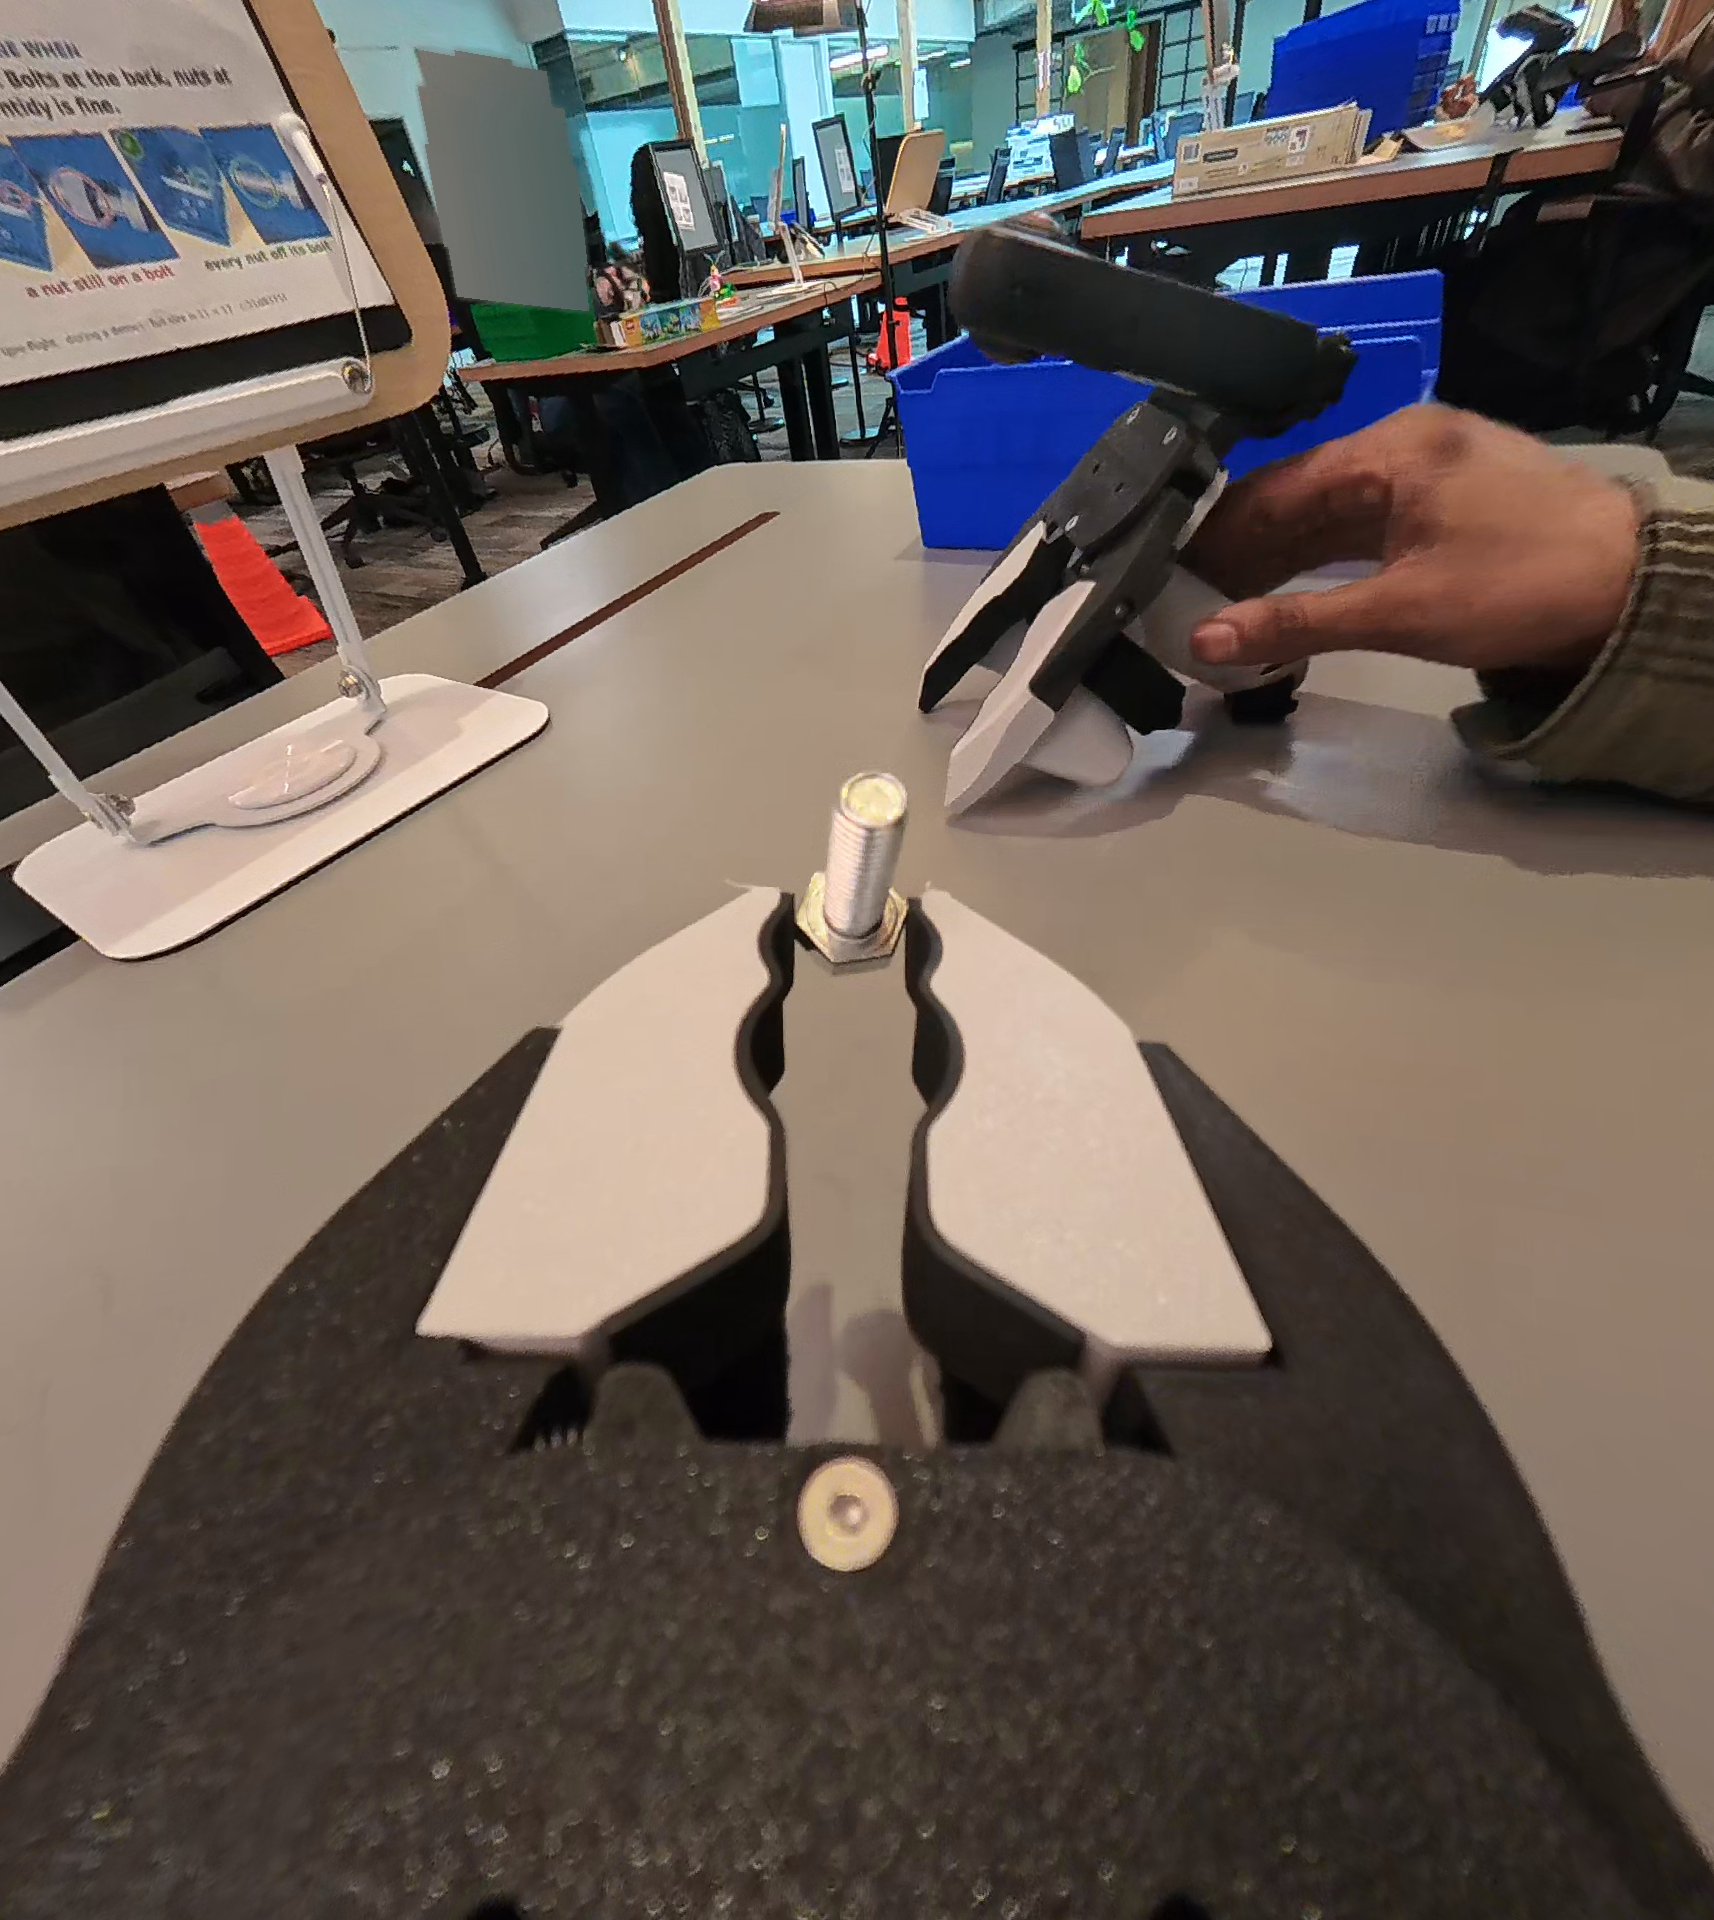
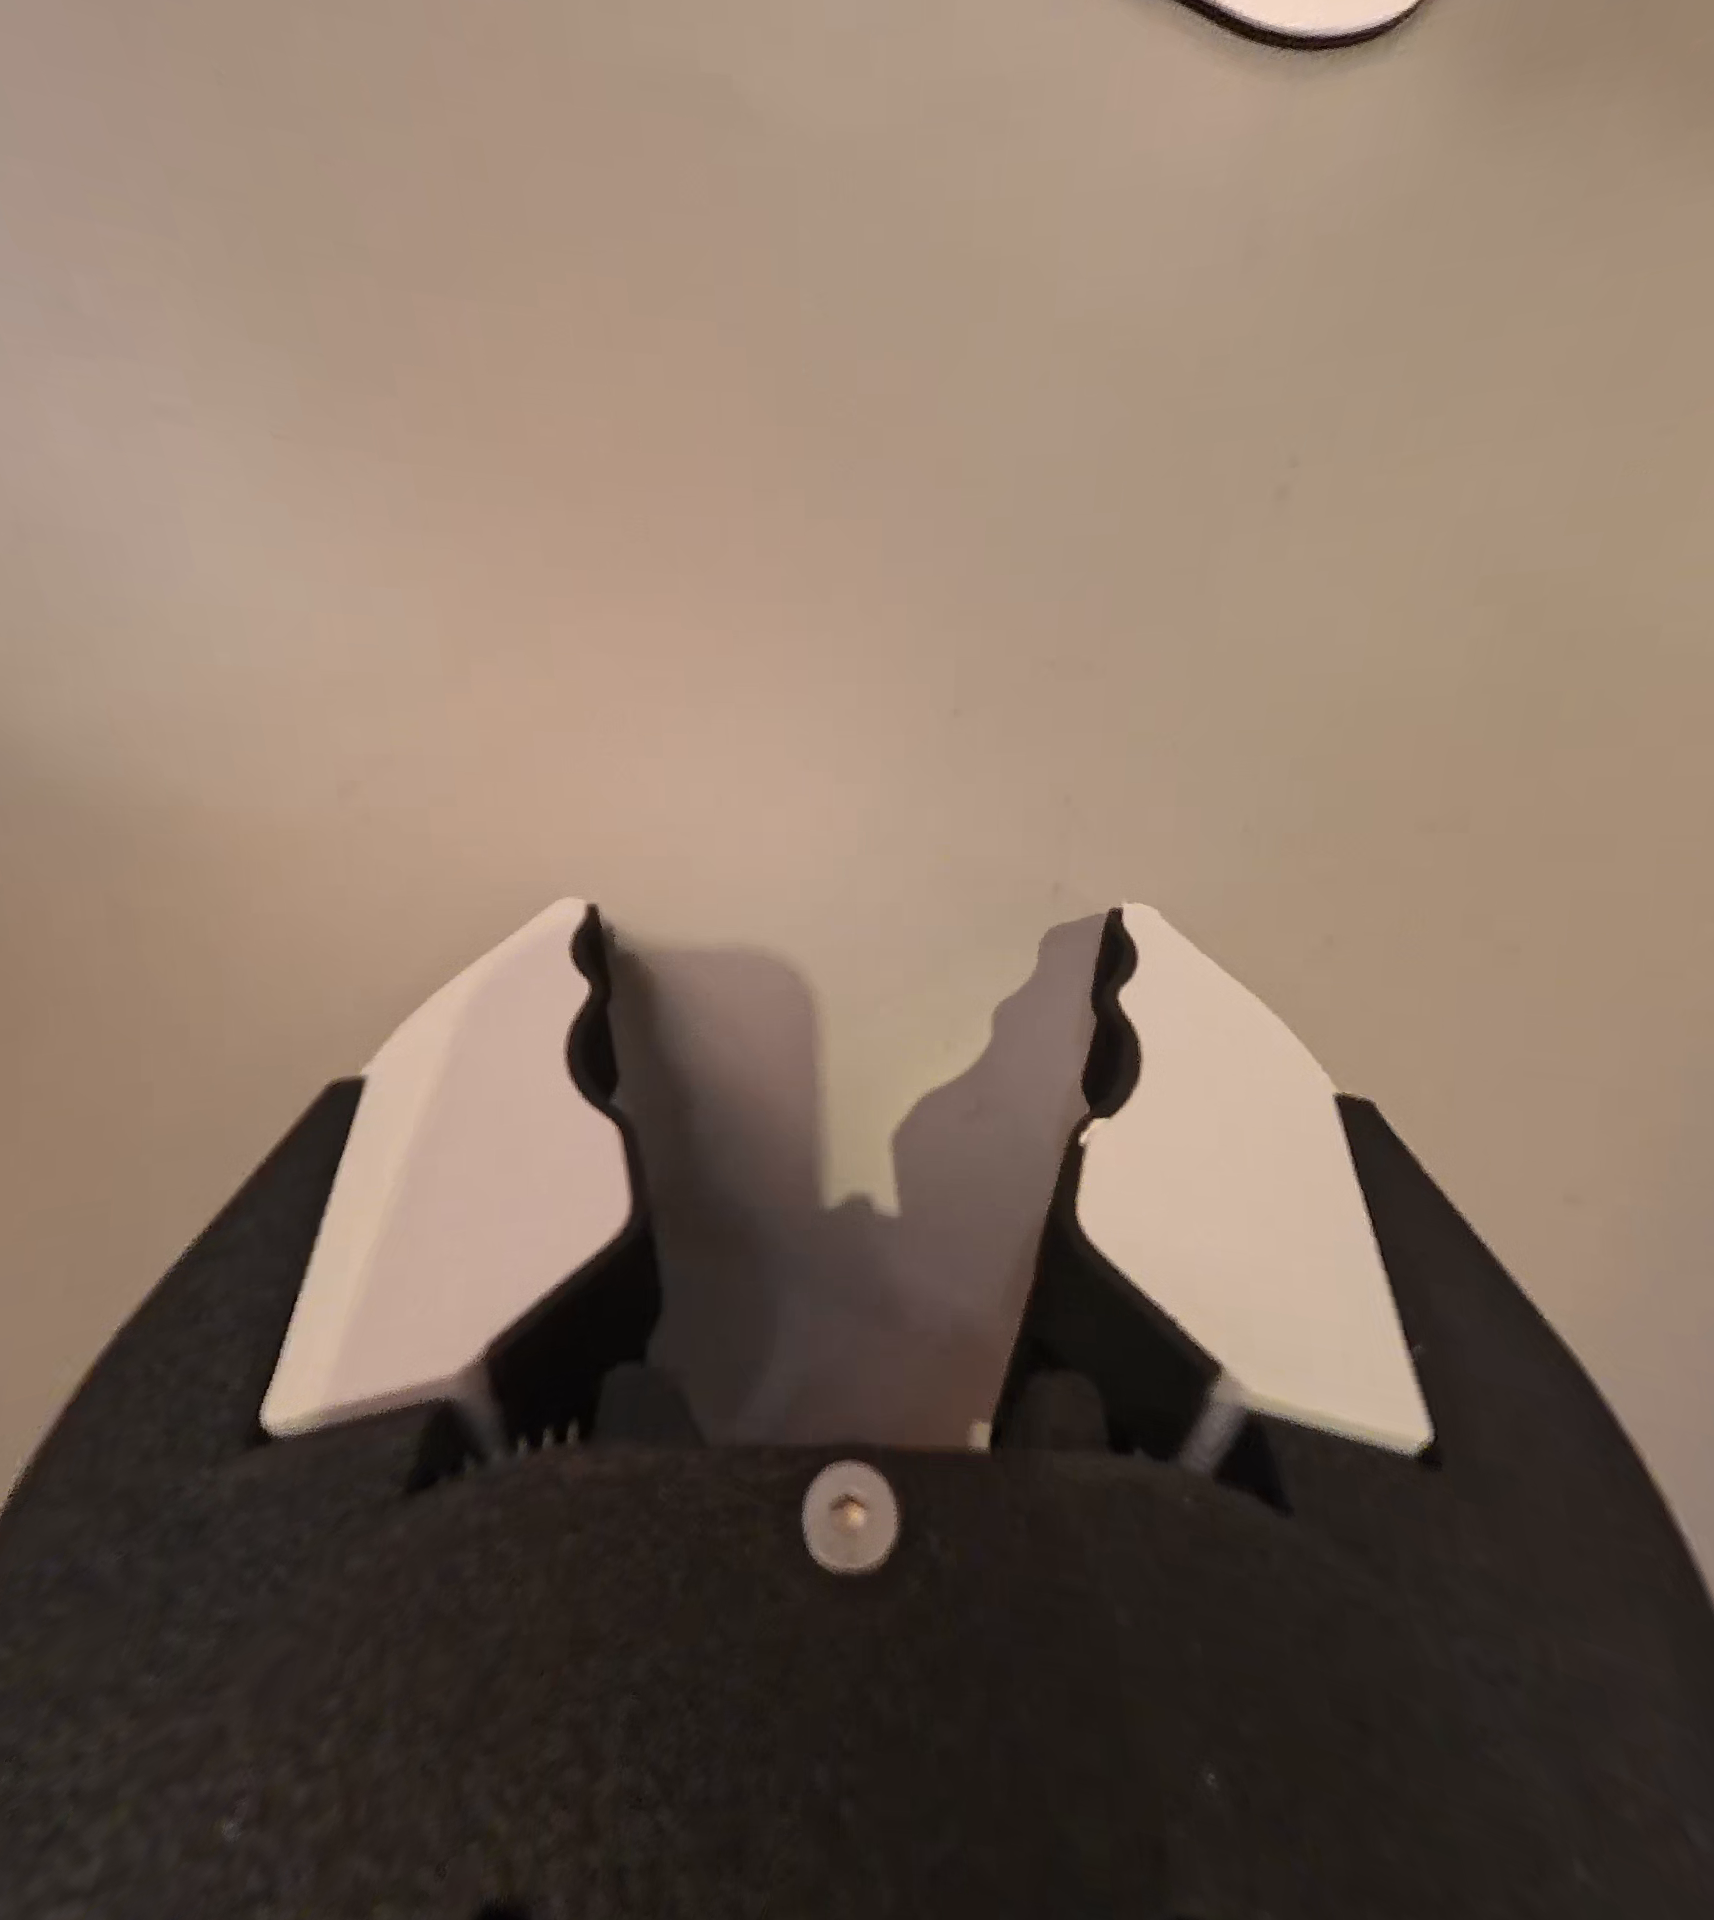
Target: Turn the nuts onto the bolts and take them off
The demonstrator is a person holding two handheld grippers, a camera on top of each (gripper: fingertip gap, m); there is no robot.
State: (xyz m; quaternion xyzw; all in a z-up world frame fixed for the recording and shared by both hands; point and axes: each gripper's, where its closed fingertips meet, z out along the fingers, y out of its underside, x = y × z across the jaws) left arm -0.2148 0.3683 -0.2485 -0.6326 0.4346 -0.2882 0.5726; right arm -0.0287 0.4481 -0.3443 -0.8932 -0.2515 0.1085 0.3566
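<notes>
A silver bolt (image 1: 865, 847) stands upright on the grey table (image 1: 1404, 1091), hex end down and threaded shank up. My left gripper (image 1: 848, 914) is closed around the hex base, with a fingertip touching each side. No loose nut shows in either view. My right gripper (image 1: 941, 750) is held by a hand (image 1: 1435, 551) to the right of and beyond the bolt, tips down on the table, clear of the bolt. In the right wrist view the right gripper (image 2: 853, 920) is open and empty over the bare table (image 2: 832, 468).
A white document stand (image 1: 292, 790) holding an instruction sheet stands at the left. A blue bin (image 1: 1019, 447) sits at the table's far edge behind the right gripper. A white stand base edge (image 2: 1300, 12) shows at the top of the right wrist view.
</notes>
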